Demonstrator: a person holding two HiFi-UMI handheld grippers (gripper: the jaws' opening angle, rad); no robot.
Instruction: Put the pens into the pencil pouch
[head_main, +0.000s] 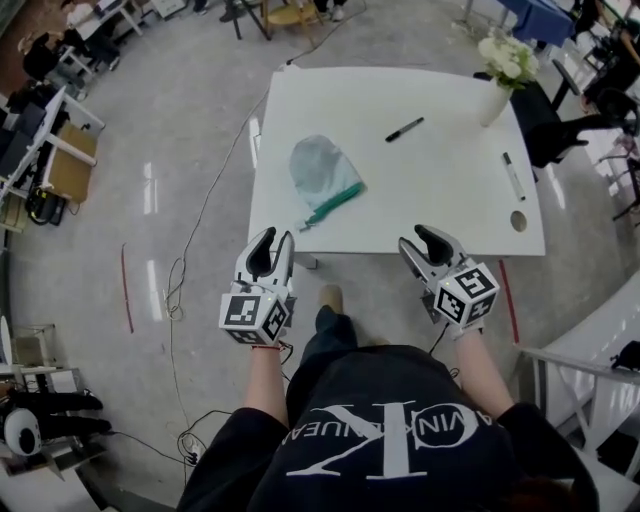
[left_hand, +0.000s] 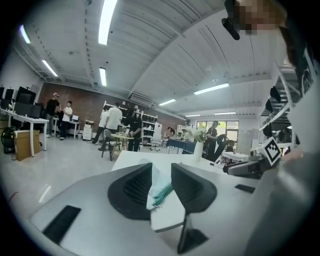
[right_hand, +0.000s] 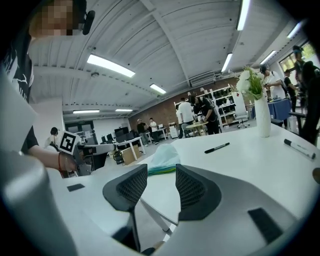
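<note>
A pale mesh pencil pouch (head_main: 322, 172) with a green zip edge lies on the white table (head_main: 450, 200), left of centre. A black pen (head_main: 404, 129) lies at the back middle, and a white pen with a black cap (head_main: 513, 176) lies near the right edge. My left gripper (head_main: 275, 238) hovers at the table's near edge, just short of the pouch, open and empty. My right gripper (head_main: 425, 238) is level with it at the near edge, also open and empty. The left gripper view frames the pouch (left_hand: 159, 186) between its jaws. The right gripper view shows the pouch (right_hand: 164, 159), the black pen (right_hand: 216, 147) and the white pen (right_hand: 299, 148).
A white vase with white flowers (head_main: 497, 90) stands at the table's back right corner. A small round brown spot (head_main: 518, 221) marks the near right of the table. Cables (head_main: 190, 270) trail over the floor to the left. Desks and people fill the room beyond.
</note>
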